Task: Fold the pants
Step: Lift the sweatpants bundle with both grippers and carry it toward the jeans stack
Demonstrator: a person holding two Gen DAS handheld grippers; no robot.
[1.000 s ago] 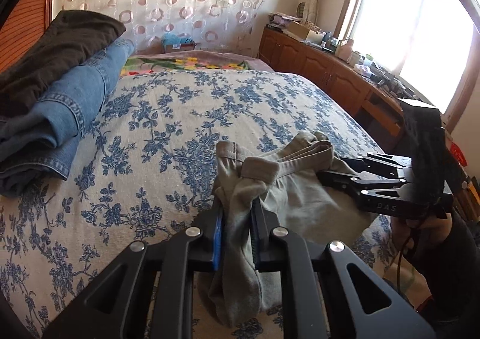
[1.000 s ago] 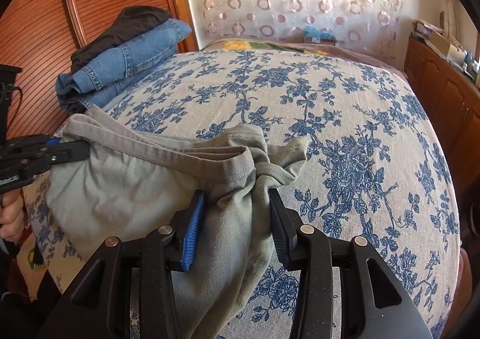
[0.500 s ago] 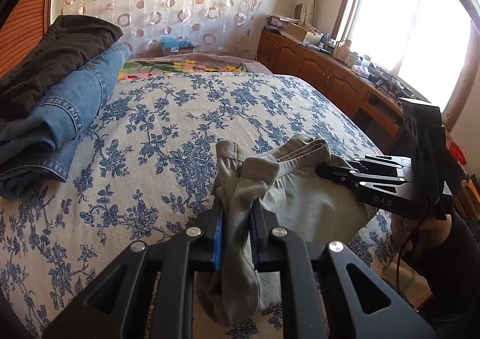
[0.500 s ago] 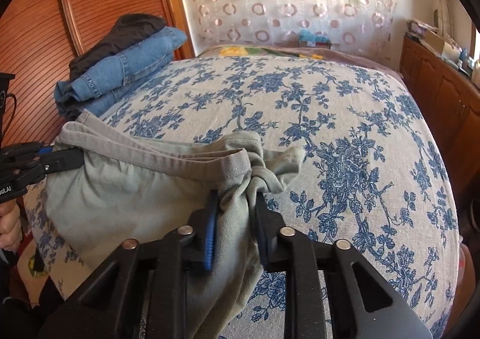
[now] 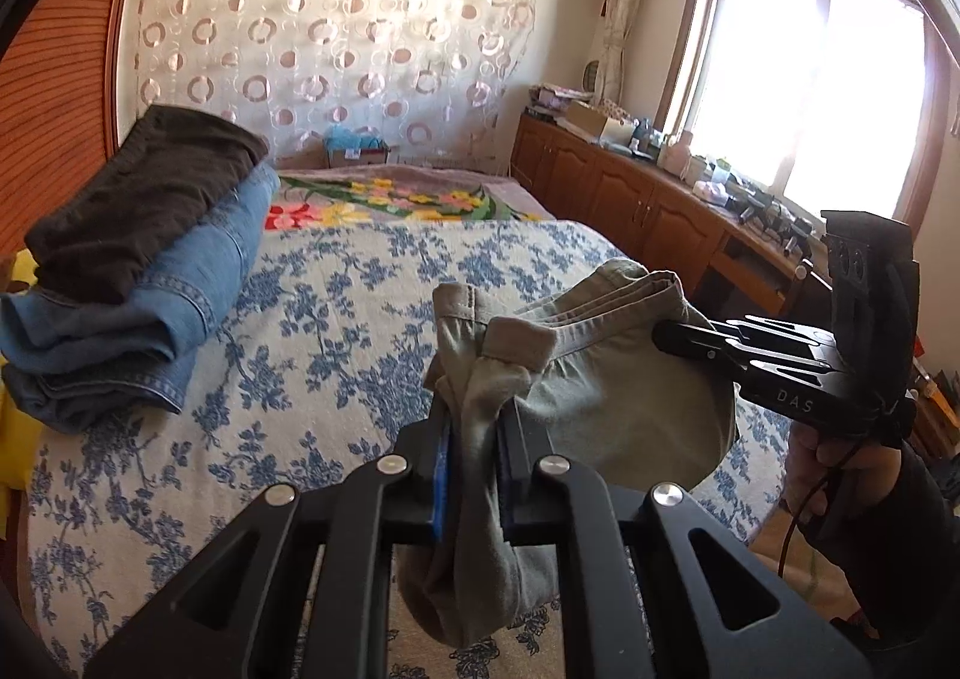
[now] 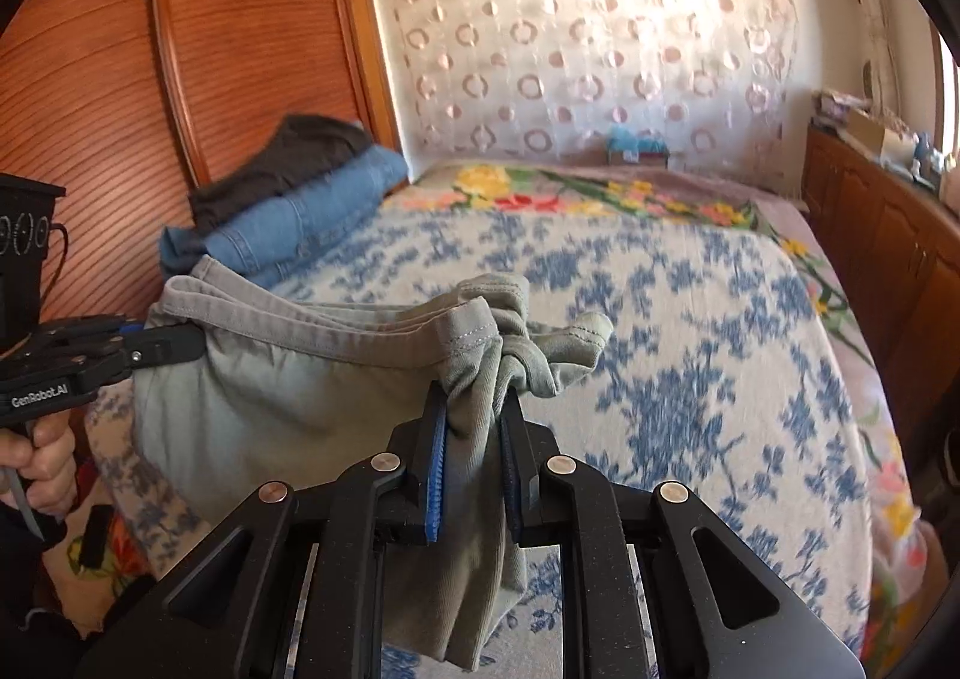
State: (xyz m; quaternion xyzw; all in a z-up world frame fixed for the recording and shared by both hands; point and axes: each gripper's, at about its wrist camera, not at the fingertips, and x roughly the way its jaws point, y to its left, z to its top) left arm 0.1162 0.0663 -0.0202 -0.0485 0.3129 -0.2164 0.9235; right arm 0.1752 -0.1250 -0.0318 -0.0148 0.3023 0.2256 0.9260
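Left-wrist view, left to right: folded clothes stack [image 5: 138, 283], a dark garment atop blue jeans, lies at the left edge of the bed [image 5: 336, 331], which has a blue-flowered cover. The left tongs [image 5: 474, 457] are closed on a bunched end of the grey-green pants [image 5: 606, 409], held above the bed near its foot. The waistband spans rightward to the right tongs [image 5: 678, 337], clamped on its other end. Wooden cabinets [image 5: 624, 199] stand below the window.

Right-wrist view: the left tongs [image 6: 174, 346] pinch the waistband at left; the pants [image 6: 288, 397] sag between; the right tongs [image 6: 474, 445] grip gathered cloth at centre.
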